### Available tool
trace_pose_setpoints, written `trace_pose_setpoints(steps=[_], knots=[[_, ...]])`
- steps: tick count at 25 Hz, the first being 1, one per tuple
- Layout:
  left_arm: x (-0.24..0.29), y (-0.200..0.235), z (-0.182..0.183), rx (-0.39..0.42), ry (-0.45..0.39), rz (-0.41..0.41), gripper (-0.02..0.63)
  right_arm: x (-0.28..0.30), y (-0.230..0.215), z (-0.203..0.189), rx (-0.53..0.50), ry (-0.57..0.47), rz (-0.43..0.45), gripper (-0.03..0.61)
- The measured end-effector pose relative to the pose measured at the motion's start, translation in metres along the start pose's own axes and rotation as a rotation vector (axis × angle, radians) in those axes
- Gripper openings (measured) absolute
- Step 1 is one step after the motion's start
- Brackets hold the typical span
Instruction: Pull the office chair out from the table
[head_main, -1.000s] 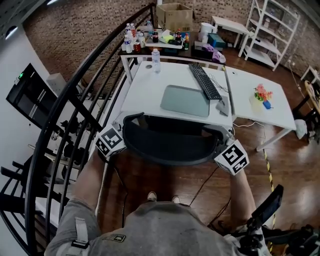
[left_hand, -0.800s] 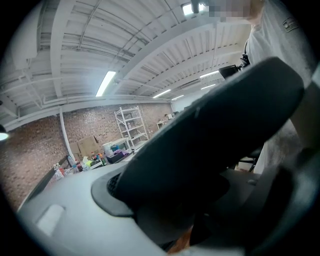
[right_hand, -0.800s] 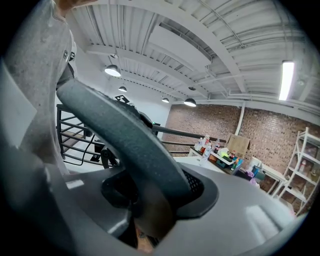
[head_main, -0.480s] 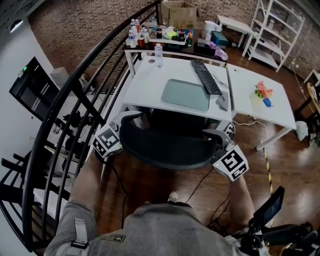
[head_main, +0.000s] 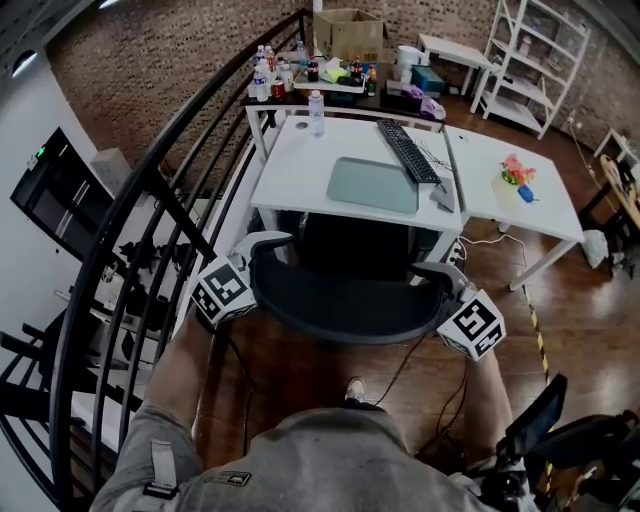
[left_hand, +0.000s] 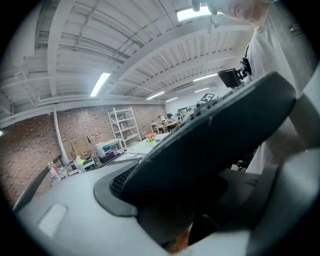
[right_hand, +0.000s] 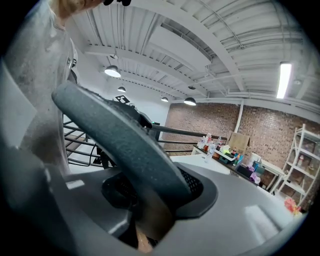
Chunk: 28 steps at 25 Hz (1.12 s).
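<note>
The black office chair (head_main: 345, 300) stands just in front of the white table (head_main: 300, 170), its curved backrest toward me. My left gripper (head_main: 256, 258) holds the backrest's left edge, and its jaws are closing on that edge. My right gripper (head_main: 442, 278) is shut on the right edge. In the left gripper view the dark backrest (left_hand: 210, 135) fills the space between the pale jaws. The right gripper view shows the backrest rim (right_hand: 125, 140) running down between its jaws in the same way.
A keyboard (head_main: 408, 152), a grey mat (head_main: 374, 185) and a water bottle (head_main: 317, 107) lie on the table. A black stair railing (head_main: 150, 200) runs close on the left. A second white table (head_main: 540, 210) with flowers stands at the right. A cable (head_main: 400, 365) crosses the wooden floor.
The chair has come back from the table toward me, with both grippers still on its backrest. More of the seat shows between the backrest and the table edge.
</note>
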<state>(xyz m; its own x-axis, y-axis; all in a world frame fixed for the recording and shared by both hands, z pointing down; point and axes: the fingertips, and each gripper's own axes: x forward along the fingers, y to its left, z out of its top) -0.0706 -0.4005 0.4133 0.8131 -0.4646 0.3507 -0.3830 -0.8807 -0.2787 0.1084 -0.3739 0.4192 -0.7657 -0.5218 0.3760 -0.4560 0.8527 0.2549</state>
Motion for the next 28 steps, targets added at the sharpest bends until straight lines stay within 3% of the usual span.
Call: trace_pose_setpoints(steps=[28], knots=[[-0.098, -0.117, 0.003, 0.041, -0.052, -0.045, 0.284, -0.053, 0.151, 0.021, 0.052, 0.040, -0.014, 0.179]])
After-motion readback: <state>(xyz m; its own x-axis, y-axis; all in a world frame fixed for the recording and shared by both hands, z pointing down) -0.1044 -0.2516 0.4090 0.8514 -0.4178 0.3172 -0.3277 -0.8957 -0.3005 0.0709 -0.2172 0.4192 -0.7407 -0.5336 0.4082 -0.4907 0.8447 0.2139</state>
